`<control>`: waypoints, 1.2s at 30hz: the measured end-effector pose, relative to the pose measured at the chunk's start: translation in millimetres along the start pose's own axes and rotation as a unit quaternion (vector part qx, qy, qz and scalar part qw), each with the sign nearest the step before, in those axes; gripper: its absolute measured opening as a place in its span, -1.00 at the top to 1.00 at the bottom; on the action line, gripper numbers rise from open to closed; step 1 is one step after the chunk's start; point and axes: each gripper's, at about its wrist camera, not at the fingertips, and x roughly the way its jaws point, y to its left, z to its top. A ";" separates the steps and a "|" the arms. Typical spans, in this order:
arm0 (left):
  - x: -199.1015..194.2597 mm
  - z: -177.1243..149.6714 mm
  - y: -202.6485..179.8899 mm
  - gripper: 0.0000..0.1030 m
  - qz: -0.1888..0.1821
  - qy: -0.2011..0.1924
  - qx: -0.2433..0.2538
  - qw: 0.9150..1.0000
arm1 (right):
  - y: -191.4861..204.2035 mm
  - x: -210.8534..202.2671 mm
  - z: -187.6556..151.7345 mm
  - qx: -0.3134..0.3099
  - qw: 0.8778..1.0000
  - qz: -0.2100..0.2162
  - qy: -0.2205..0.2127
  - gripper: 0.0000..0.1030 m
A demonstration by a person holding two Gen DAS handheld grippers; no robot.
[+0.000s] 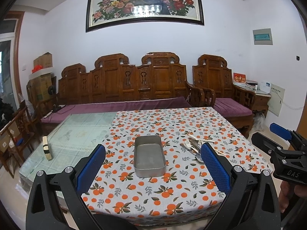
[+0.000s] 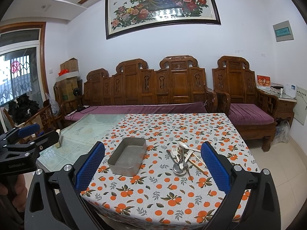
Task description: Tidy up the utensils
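The left gripper [image 1: 153, 164] hovers above the near table edge, jaws spread wide and empty. Ahead on the orange-print tablecloth [image 2: 163, 197] sits a metal tray [image 2: 127, 158], its long axis running away from the viewer. Just right of it lies a utensil pile [image 2: 182, 161], handles mostly pointing away. The right gripper [image 2: 153, 164] likewise gapes wide, empty.

Free room: bare surface [image 2: 153, 201] in front of everything.
Obstacles: metal tray [image 2: 127, 158], utensil pile [image 2: 182, 159] beside it, apart.
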 end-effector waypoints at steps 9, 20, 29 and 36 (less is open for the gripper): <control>-0.9 -1.5 2.1 -0.86 0.000 -0.001 -0.001 1.000 | -1.1 -1.1 6.4 0.000 1.000 0.000 -0.001 -0.95; -1.6 -1.0 1.7 -0.86 -0.001 -0.002 -0.001 1.000 | -1.2 -2.8 7.9 0.001 1.000 -0.001 -0.003 -0.95; -1.7 -2.0 0.9 -0.86 -0.001 -0.002 0.000 1.000 | -2.0 -2.8 6.0 0.001 1.000 -0.001 -0.003 -0.95; 1.7 -4.5 -1.7 -0.86 -0.002 0.004 -0.001 1.000 | -7.4 -3.9 6.3 0.002 1.000 -0.002 -0.002 -0.95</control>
